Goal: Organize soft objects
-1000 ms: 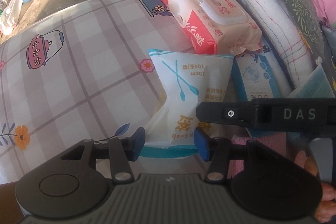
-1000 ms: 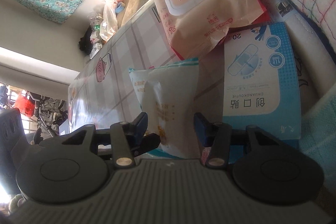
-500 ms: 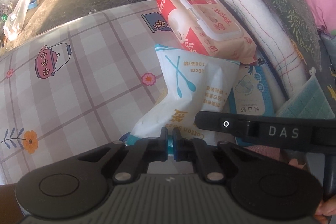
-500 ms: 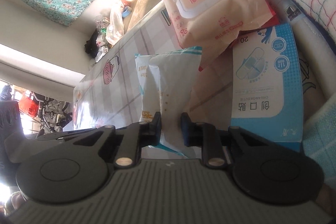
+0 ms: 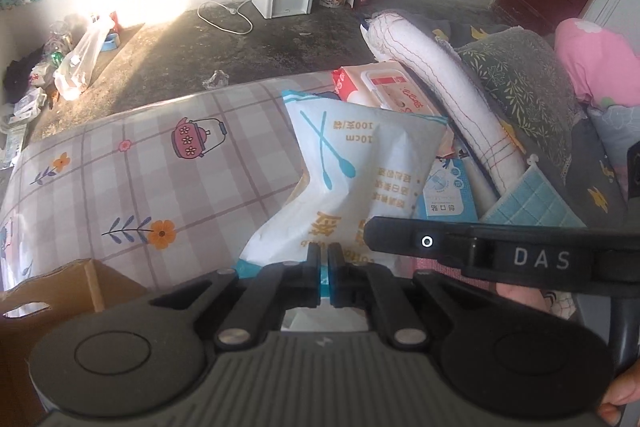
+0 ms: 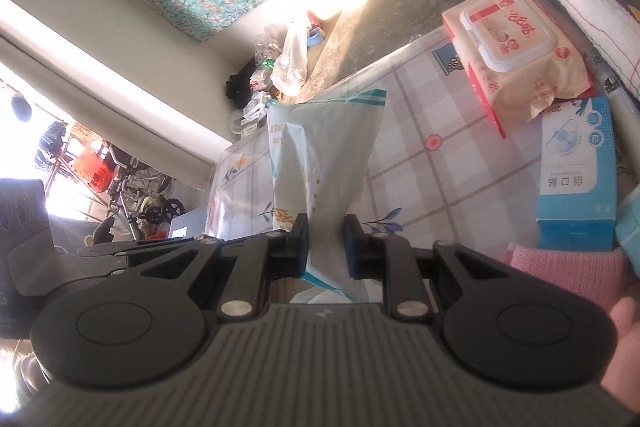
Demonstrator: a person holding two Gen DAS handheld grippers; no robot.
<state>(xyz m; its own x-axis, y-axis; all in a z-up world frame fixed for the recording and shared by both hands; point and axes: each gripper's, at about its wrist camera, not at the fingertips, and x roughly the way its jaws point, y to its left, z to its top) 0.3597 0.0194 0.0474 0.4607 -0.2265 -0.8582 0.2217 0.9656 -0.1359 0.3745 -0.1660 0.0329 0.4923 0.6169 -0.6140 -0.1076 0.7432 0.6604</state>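
A white and blue cotton swab bag (image 5: 360,179) hangs lifted above the checked tablecloth (image 5: 160,179). My left gripper (image 5: 324,267) is shut on the bag's lower edge. My right gripper (image 6: 326,243) is shut on the same bag (image 6: 320,155) from the side, and its black arm crosses the left wrist view (image 5: 480,251). A pink wet wipes pack (image 6: 516,51) lies farther back on the table, also in the left wrist view (image 5: 384,91). A blue plaster box (image 6: 576,163) lies to the right, also in the left wrist view (image 5: 448,191).
A brown cardboard box (image 5: 68,287) stands at the near left. A rolled white towel (image 5: 448,99), a patterned pillow (image 5: 520,79) and a pink plush (image 5: 596,63) lie on the right. A pink cloth (image 6: 568,267) and a teal cloth (image 5: 532,203) lie close by.
Both grippers closed on the cotton swab bag and lifted it off the table; both views rose and tilted up toward the room.
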